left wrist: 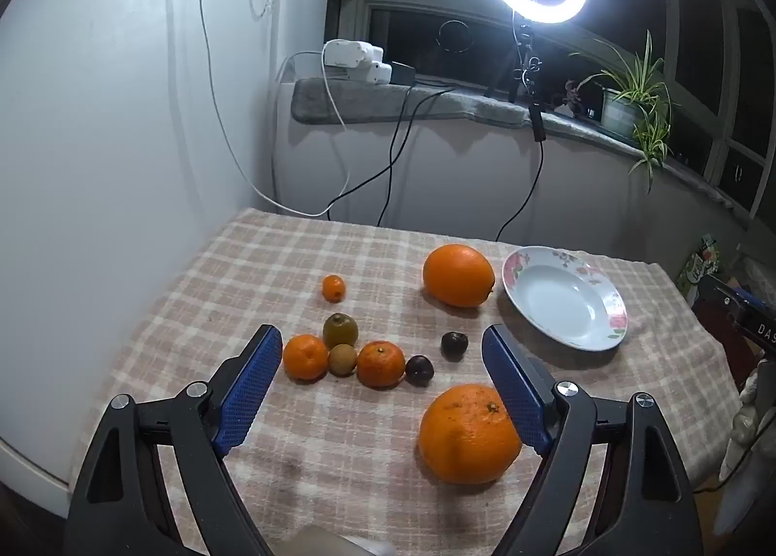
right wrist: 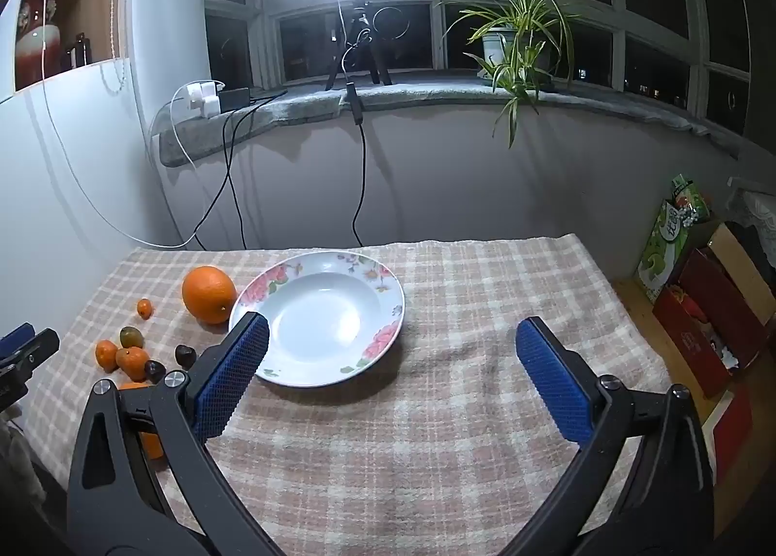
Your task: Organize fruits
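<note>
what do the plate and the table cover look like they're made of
Plate: probably glazed ceramic or porcelain, though melamine is possible; it is white and glossy, reflects the lamp, and has printed pink flowers on the rim. Table cover: woven fabric, likely a cotton towel or blanket; it is matte, with a fuzzy nap, soft wrinkles and a checked weave.

Claw: my left gripper [left wrist: 383, 342] hangs wide open, nothing between its blue pads [left wrist: 252, 386].
Ahead, between the pads: two tangerines [left wrist: 305, 356], a longan [left wrist: 343, 359], two dark fruits [left wrist: 419, 370].
By the right pad: big orange [left wrist: 468, 433].
Farther, right: second orange [left wrist: 458, 275] beside the plate [left wrist: 612, 313].
</note>
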`<state>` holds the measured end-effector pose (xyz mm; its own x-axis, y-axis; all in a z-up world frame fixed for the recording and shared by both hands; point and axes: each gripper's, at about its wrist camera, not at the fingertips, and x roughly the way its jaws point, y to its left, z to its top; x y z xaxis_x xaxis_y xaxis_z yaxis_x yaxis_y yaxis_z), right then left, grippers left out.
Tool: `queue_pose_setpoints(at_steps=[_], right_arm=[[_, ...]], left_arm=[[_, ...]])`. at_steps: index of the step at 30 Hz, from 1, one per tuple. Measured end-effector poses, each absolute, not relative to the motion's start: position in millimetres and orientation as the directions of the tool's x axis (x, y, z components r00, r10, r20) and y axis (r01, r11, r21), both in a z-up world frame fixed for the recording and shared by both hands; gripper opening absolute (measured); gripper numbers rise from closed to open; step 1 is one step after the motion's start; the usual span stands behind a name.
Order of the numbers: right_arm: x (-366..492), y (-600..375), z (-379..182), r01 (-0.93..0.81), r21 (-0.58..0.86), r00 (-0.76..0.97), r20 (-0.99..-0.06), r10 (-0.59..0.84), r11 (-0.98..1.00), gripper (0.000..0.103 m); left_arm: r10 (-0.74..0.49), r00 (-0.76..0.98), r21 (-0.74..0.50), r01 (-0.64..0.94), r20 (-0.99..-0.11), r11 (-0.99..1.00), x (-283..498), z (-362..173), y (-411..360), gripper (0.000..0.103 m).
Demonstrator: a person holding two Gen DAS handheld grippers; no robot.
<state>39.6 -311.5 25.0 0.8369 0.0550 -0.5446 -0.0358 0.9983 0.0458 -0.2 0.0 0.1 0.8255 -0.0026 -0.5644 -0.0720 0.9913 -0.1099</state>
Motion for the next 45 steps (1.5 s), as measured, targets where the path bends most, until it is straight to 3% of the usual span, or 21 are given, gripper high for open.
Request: queue_pose_setpoints(at_steps=[45], right_arm=[[36,-300,27,-0.045,0.021,0.838,-0.544,0.049,0.999,0.103]], left_arm=[[-0.007,0.829,-0.108,-0.064,-0.559,0.992,-3,-2,-2,0.085]])
